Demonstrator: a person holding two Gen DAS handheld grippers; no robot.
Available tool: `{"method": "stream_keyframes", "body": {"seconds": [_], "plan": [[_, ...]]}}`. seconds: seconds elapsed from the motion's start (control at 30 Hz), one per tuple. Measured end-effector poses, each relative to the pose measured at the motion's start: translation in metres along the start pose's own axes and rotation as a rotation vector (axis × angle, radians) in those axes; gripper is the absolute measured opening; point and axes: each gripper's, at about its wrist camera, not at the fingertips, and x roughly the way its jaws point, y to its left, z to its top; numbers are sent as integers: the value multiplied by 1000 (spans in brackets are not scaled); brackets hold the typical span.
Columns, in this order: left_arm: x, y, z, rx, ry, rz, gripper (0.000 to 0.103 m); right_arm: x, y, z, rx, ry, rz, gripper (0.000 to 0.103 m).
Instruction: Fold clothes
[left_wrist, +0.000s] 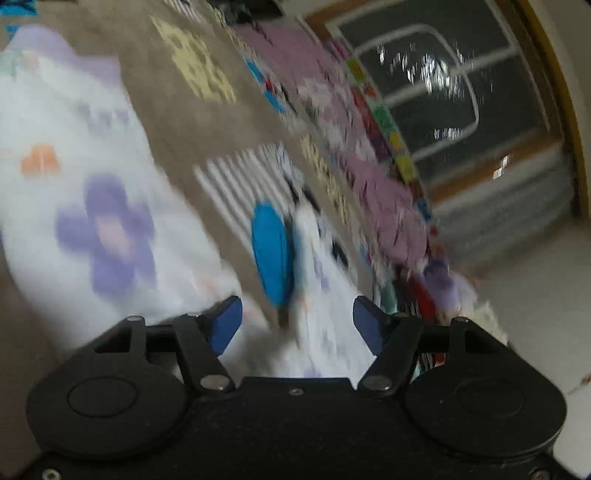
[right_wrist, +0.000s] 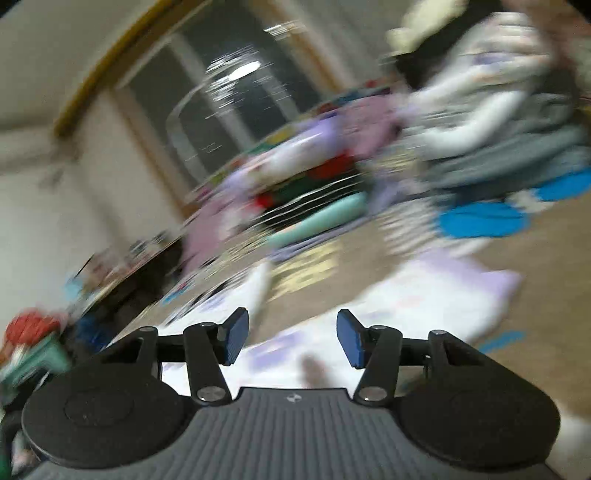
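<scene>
Both views are blurred by motion. A white garment (left_wrist: 81, 192) with purple flowers and a lilac edge lies spread on the tan patterned mat (left_wrist: 177, 122). My left gripper (left_wrist: 297, 325) hovers over its near end, jaws open with nothing between the blue pads. In the right wrist view the same white garment (right_wrist: 424, 299) lies just ahead of my right gripper (right_wrist: 292, 341), which is open and holds nothing. A blue piece of cloth (left_wrist: 271, 251) lies beyond the left gripper.
A heap of pink, lilac, red and teal clothes (right_wrist: 295, 173) lies along the mat's far edge, by a dark glass door (left_wrist: 443, 85). A grey, white and blue pile (right_wrist: 509, 147) sits at the right. Low clutter (right_wrist: 37, 332) stands at the left.
</scene>
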Motion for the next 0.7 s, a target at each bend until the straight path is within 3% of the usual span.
{"method": "stream_keyframes", "body": {"seconds": [0.1,0.33,0.43,0.5,0.7], "plan": [[-20,14,20,-64,-136,21,67,15,24,-12,-89,84,63,54],[-57,24,35,-70,-292,121,70,33,56,-35,-252,239,69,54],[-64,42,52,-104,-331,170,70,32,54,-34,-242,258,60,54],[-75,44,56,-113,-361,162,70,31,55,-36,-257,261,50,54],[-82,3,44,34,-307,81,70,26,52,-31,-259,208,22,54]]}}
